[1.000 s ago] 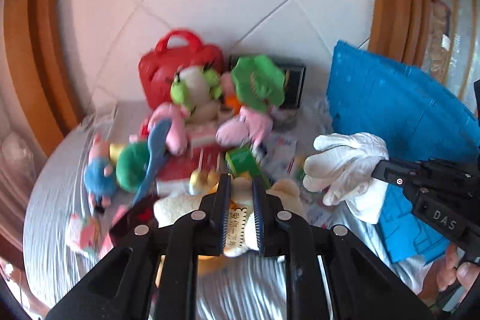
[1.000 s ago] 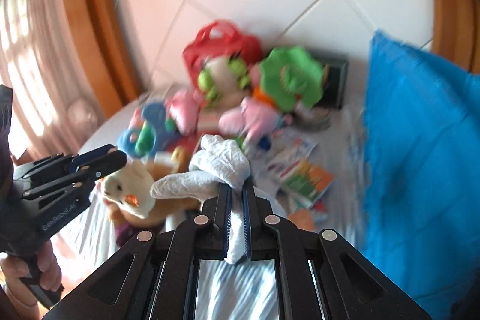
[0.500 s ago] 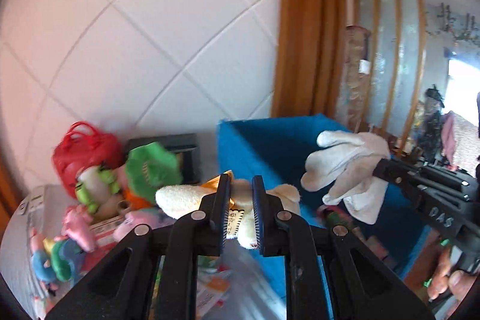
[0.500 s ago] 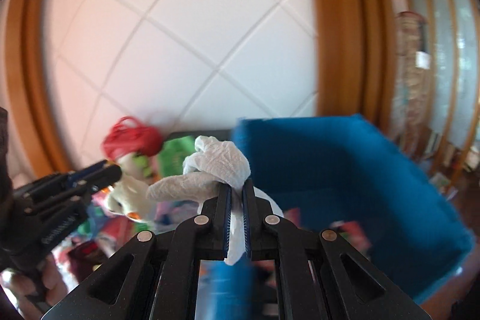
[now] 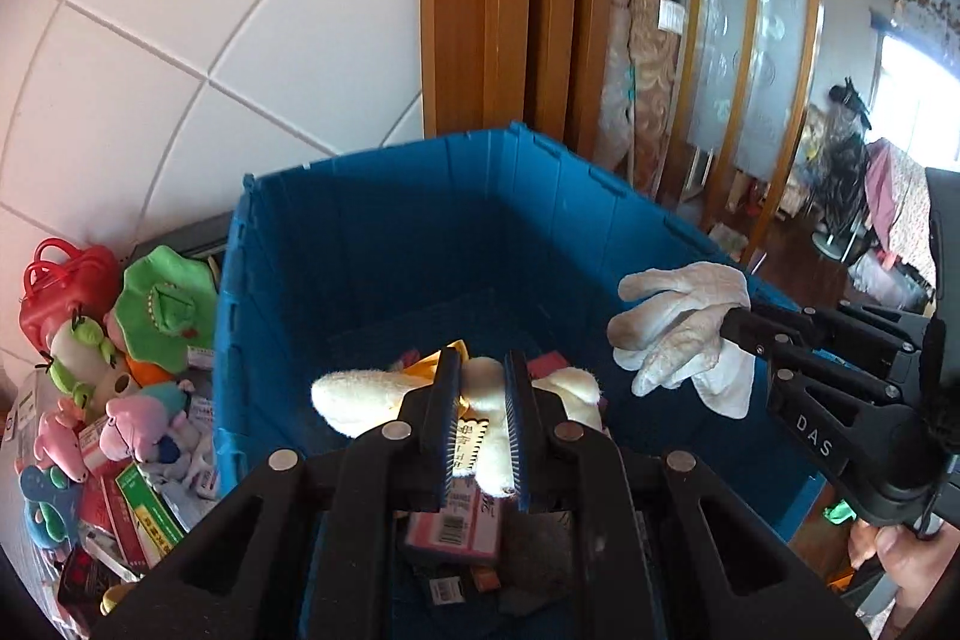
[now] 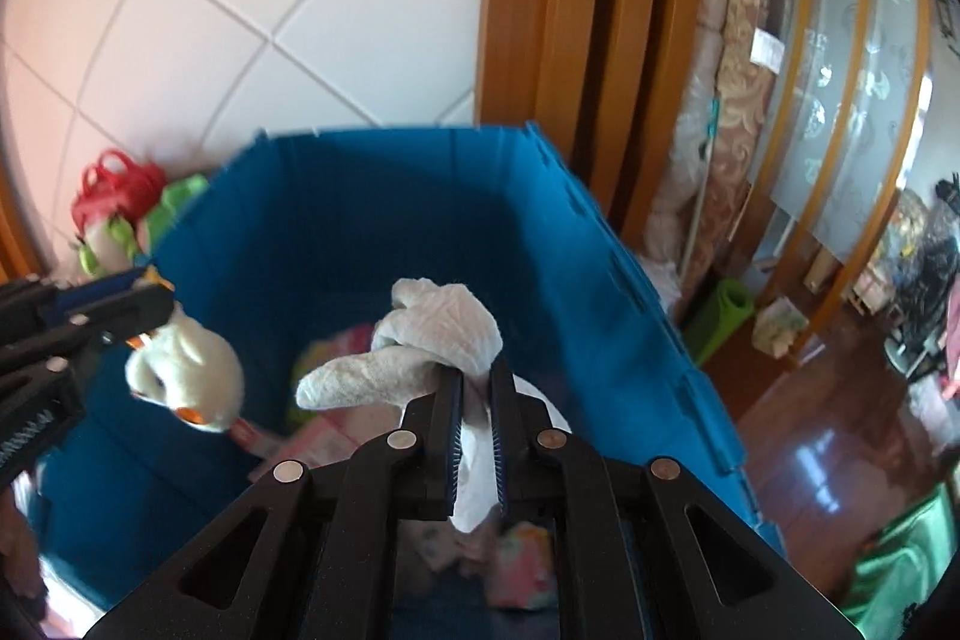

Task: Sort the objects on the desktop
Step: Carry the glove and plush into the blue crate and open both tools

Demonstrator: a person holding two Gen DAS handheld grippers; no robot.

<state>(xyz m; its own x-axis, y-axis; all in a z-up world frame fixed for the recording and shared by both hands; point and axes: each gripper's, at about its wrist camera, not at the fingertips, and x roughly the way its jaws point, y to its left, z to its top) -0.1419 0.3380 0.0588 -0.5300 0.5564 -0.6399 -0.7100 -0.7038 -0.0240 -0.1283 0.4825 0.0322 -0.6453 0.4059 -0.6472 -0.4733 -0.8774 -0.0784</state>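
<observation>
L gripper (image 5: 477,388) pinches a cream plush toy (image 5: 360,397) w/ an orange ribbon and a paper tag, print too small to read; it hangs over the open blue bin (image 5: 372,244). R gripper (image 6: 477,391), marked "DAS" on its body, is clamped on a crumpled white glove (image 6: 432,334), also above the bin. Inside bin: a pink barcoded box (image 5: 453,529), other small packets, blurry. Beyond, left of bin: green frog plush (image 5: 165,307), red bag (image 5: 60,280), pink toys by tiled wall
</observation>
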